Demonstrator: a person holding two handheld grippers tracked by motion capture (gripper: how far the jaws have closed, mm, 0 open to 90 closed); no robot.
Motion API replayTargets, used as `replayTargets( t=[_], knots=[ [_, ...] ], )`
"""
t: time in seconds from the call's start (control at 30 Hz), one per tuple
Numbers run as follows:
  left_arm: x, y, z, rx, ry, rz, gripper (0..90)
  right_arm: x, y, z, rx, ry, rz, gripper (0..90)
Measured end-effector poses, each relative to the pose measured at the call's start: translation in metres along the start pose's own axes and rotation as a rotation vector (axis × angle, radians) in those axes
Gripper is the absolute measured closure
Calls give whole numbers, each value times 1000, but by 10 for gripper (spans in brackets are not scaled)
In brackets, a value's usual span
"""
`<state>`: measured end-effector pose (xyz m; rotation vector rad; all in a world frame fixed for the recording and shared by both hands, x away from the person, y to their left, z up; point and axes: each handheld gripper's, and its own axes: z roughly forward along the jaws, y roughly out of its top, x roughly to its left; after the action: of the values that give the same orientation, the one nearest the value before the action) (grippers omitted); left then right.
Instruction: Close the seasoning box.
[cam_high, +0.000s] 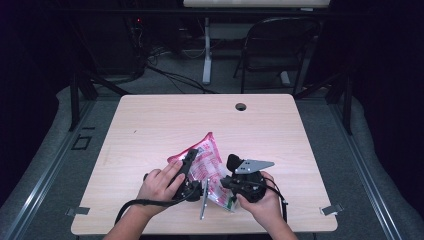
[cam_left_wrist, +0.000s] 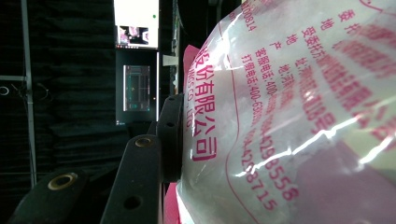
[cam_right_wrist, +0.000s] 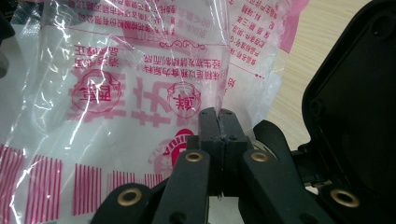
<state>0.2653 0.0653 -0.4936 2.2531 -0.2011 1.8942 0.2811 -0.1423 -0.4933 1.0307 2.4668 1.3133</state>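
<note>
Right gripper (cam_right_wrist: 219, 114) pinching a fold of the plastic bag (cam_high: 205, 167), jaws pressed flat together on the clear film in the right gripper view. Left gripper (cam_high: 187, 162) clamped across the same bag, one black pad (cam_left_wrist: 170, 137) pushed into its bulging side in the left gripper view, the film stretched taut around it. Bag itself clear with pink edges and rows of red print, lying crumpled between both grippers at the near middle of the table (cam_high: 150, 125), its pink corner pointing away toward the far edge. Left hand (cam_high: 160, 185) wrapped round its gripper at the bag's left, right hand (cam_high: 260, 200) under its gripper at the bag's right, grey three-cornered plate (cam_high: 255, 165) on top. Black cable (cam_high: 137, 205) looping from the left gripper toward the near edge. Small round hole (cam_high: 241, 106) near the table's far edge. Beyond the table, dark folding chair (cam_high: 277, 45) and white table leg (cam_high: 206, 55) on grey floor.
</note>
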Motion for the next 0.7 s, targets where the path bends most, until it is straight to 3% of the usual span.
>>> replayTargets(
  t=[0.7],
  knots=[
    [2,1,0,-7,12,5,651,0,0,0,-3,1,0,900]
  ],
)
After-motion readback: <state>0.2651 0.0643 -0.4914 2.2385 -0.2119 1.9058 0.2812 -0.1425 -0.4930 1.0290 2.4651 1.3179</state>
